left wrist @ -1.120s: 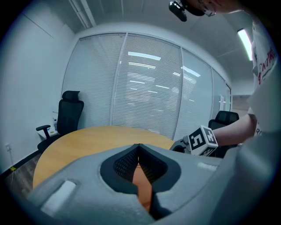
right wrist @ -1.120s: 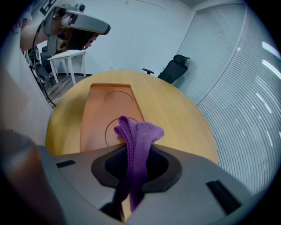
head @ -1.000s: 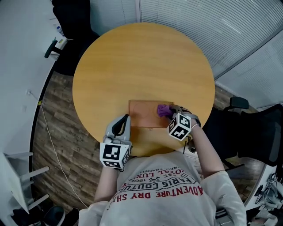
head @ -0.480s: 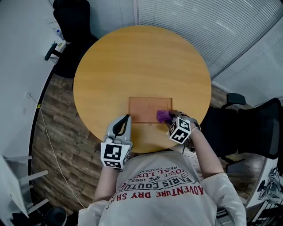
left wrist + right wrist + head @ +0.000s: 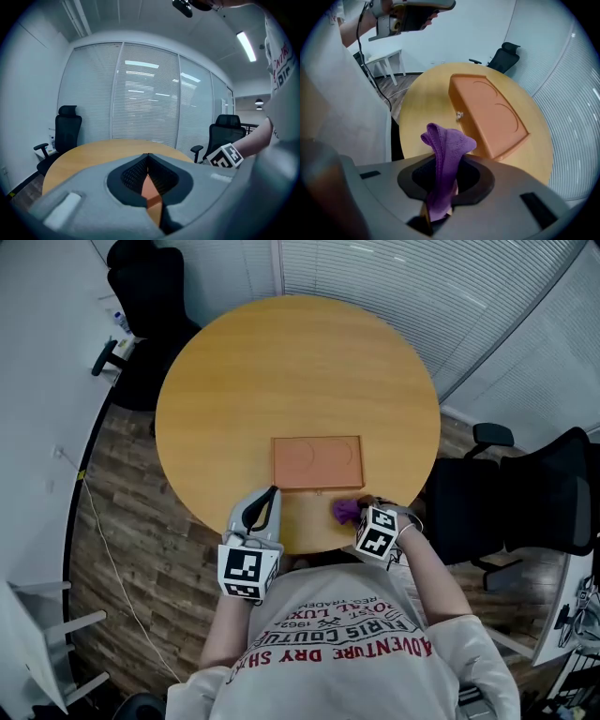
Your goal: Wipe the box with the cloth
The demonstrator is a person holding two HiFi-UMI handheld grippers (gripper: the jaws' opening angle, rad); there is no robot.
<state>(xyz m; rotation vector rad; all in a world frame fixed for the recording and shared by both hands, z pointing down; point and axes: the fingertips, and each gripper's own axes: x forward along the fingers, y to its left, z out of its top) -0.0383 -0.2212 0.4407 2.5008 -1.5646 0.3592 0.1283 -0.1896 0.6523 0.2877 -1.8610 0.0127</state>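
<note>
A flat orange-brown box (image 5: pixel 317 462) with a small metal clasp (image 5: pixel 460 115) lies on the round wooden table (image 5: pixel 281 371). My right gripper (image 5: pixel 354 513) is shut on a purple cloth (image 5: pixel 345 511), held just off the box's near right corner, over the table's front edge. In the right gripper view the cloth (image 5: pixel 446 164) stands up between the jaws, with the box (image 5: pixel 492 112) beyond it. My left gripper (image 5: pixel 264 499) is shut and holds nothing; it hovers at the table's near edge, short of the box's left part. A strip of the box (image 5: pixel 151 191) shows past its closed jaws.
Black office chairs stand at the far left (image 5: pixel 150 282) and the right (image 5: pixel 525 493) of the table. Window blinds (image 5: pixel 422 287) run behind it. A white cable (image 5: pixel 112 549) trails over the wood floor on the left. A small white table (image 5: pixel 384 61) stands beyond.
My right gripper has drawn the purple cloth back off the box's right end, toward me, down to the table's front edge. The left gripper has stayed put.
</note>
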